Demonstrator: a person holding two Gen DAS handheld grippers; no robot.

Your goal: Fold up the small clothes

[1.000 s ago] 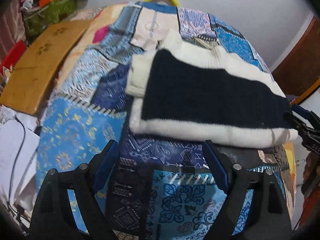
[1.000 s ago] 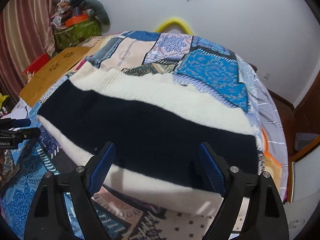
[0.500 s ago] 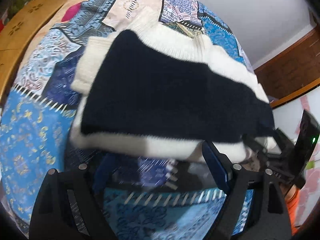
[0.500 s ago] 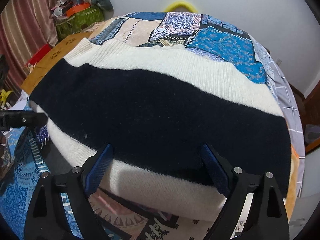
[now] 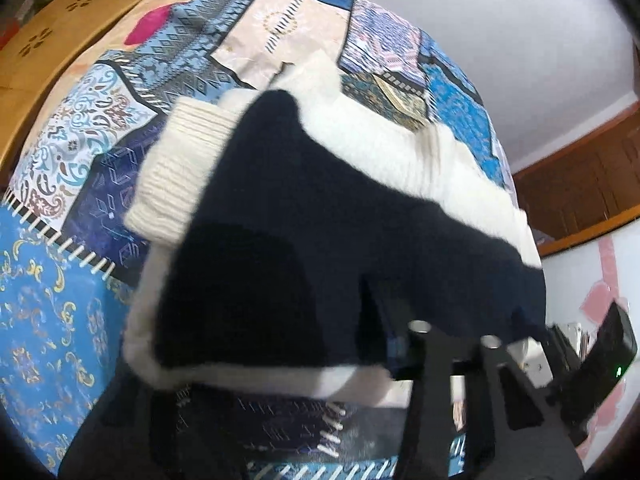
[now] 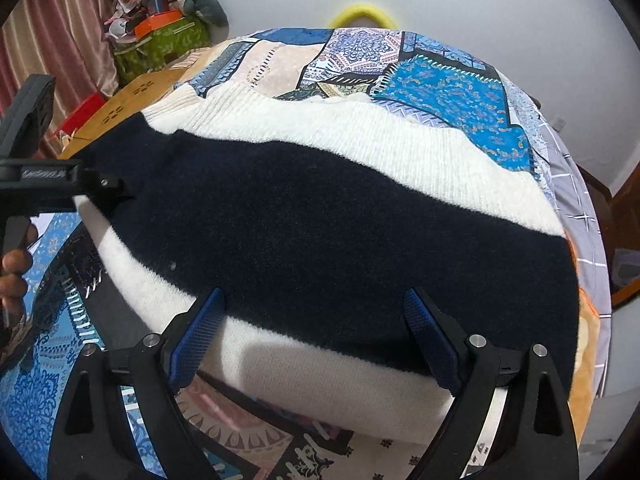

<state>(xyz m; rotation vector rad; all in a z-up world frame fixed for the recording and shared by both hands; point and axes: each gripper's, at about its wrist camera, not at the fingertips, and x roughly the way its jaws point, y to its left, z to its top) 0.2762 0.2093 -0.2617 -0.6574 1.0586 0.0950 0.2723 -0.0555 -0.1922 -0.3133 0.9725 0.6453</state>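
Note:
A folded white-and-navy knit sweater (image 6: 320, 220) lies on a patchwork quilt (image 6: 448, 88). My right gripper (image 6: 314, 332) is open, its blue pads (image 6: 196, 332) straddling the sweater's near white edge. In the left wrist view the sweater (image 5: 320, 240) fills the middle and covers my left gripper's fingertips; only its right finger base (image 5: 452, 360) shows. From the right wrist view the left gripper (image 6: 108, 188) sits at the sweater's left edge, its jaws hidden against the fabric.
A wooden board (image 6: 120, 108) and a green bag (image 6: 160, 44) with clutter stand beyond the quilt's left side. A yellow ring (image 6: 362, 14) leans on the white wall. Wooden furniture (image 5: 580, 184) is to the right of the bed.
My left gripper has moved forward and right into the sweater's left edge, so fabric now covers its fingers. My right gripper has moved forward to the sweater's near edge and stayed open.

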